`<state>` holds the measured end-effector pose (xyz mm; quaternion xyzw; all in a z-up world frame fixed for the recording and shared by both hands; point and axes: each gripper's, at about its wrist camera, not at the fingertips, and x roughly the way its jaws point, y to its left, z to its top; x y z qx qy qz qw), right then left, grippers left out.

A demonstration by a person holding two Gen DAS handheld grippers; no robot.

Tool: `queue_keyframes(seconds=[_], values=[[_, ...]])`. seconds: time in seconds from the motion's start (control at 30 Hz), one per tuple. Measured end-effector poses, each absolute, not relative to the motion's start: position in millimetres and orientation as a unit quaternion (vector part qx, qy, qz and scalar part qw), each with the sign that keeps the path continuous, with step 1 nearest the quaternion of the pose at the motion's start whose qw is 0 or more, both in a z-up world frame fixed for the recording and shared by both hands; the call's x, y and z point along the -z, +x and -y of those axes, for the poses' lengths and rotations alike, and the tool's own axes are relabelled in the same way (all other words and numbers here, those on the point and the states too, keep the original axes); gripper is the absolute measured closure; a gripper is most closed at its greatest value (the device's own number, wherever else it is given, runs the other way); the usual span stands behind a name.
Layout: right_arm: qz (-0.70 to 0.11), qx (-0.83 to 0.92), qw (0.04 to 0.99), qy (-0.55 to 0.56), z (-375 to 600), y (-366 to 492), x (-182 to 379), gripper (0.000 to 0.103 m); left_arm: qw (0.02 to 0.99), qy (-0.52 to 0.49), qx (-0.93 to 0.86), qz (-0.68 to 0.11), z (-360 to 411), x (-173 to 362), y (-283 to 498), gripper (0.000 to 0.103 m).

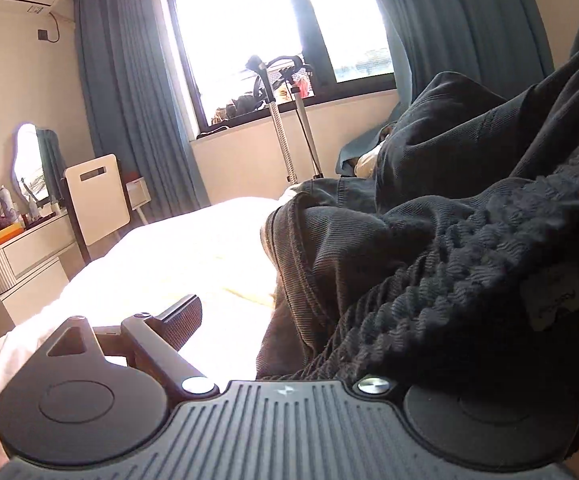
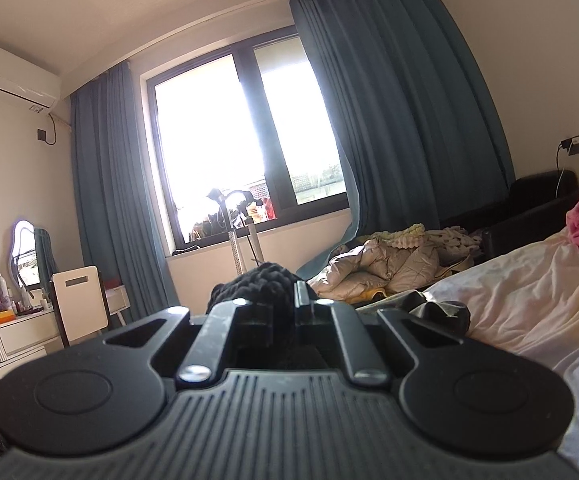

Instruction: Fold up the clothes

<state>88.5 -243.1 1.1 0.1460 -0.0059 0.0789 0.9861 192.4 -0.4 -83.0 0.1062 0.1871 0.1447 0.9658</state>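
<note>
The right claw point(image 2: 281, 308) is clamped on a bunch of the black knit sweater point(image 2: 265, 280), lifted above the bed point(image 2: 529, 308). The left claw's point(image 1: 289, 320) grip cannot be told: sweater point(image 1: 469, 280) covers one finger. Soft, floppy and stretchy, it is probably best held at hem or shoulders.

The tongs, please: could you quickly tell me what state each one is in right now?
Left tongs: one finger visible, the other hidden under the black knit garment; cannot be told.
Right tongs: closed on the black knit garment.

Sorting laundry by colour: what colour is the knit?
Black knit; clearest in the left wrist view.
</note>
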Motion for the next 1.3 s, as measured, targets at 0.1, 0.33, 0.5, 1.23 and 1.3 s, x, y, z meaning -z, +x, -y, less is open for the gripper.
queue_keyframes(seconds=[0.1, 0.33, 0.5, 1.23, 1.3], values=[[-0.003, -0.077, 0.985, 0.156, 249, 92, 2, 0.093, 0.964, 0.079, -0.157, -0.199, -18, 78, 196, 0.009], [-0.009, -0.071, 0.988, 0.139, 246, 93, 8, 0.093, 0.952, 0.094, -0.155, -0.248, -23, 90, 203, 0.009], [-0.044, -0.056, 0.988, 0.140, 251, 102, 25, 0.093, 0.951, 0.068, -0.148, -0.262, -34, 93, 205, 0.020], [-0.108, -0.217, 0.963, 0.118, 110, 17, 9, 0.093, 0.988, -0.021, -0.106, -0.110, -138, -110, 218, 0.085], [-0.101, -0.267, 0.954, 0.098, 65, 20, 3, 0.093, 0.987, -0.018, -0.120, -0.102, -161, -126, 233, 0.085]])
